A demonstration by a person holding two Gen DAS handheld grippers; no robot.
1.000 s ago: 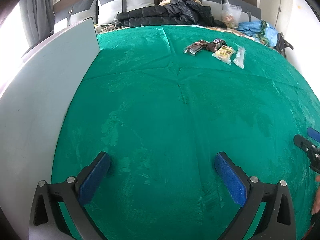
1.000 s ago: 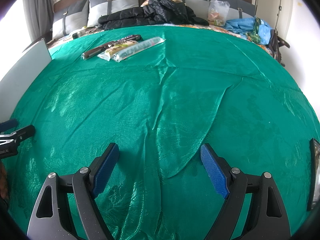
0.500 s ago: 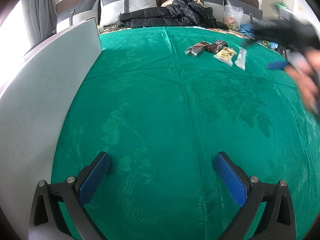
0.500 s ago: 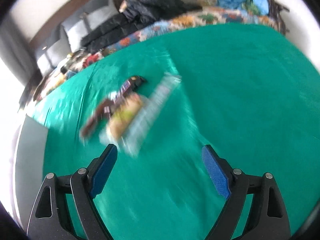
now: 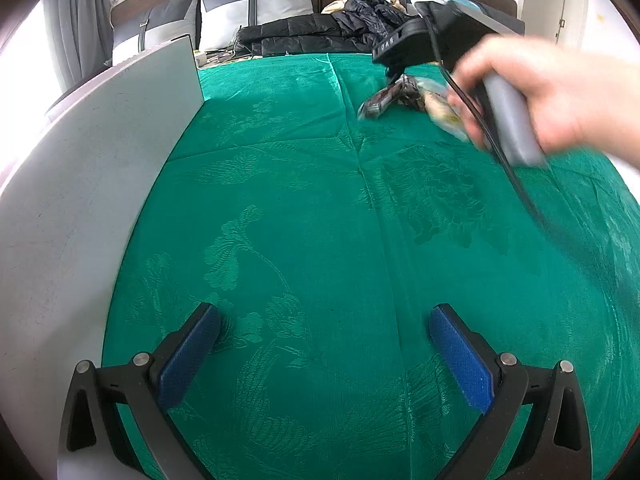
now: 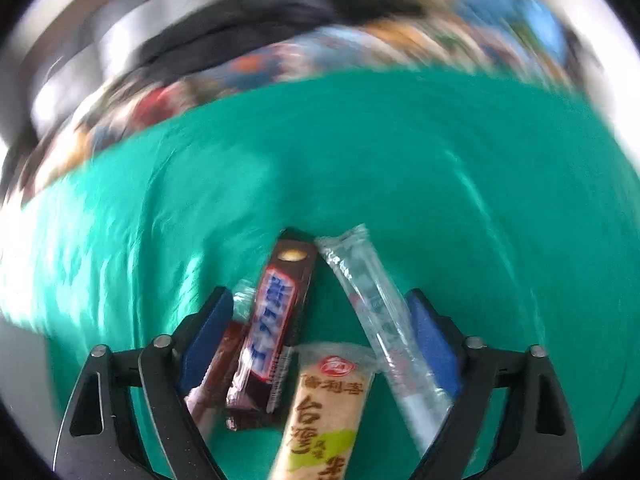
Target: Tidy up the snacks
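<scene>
Surface: green patterned cloth, white board at left.
Left gripper: spread, nothing held.
Right gripper: spread wide around the snacks.
Chocolate bar: brown wrapper, between fingers.
Clear packet: beside right finger.
Rice cracker: beige, nearest camera.

A home bedroom: padded headboard behind a green-covered bed.

The left gripper sits low over the green cloth, its 2 blue-padded fingers spread wide with nothing between them. Farther up the cloth, the right hand grips the right gripper, whose jaws are parted wide, pointing down at the cloth.
</scene>
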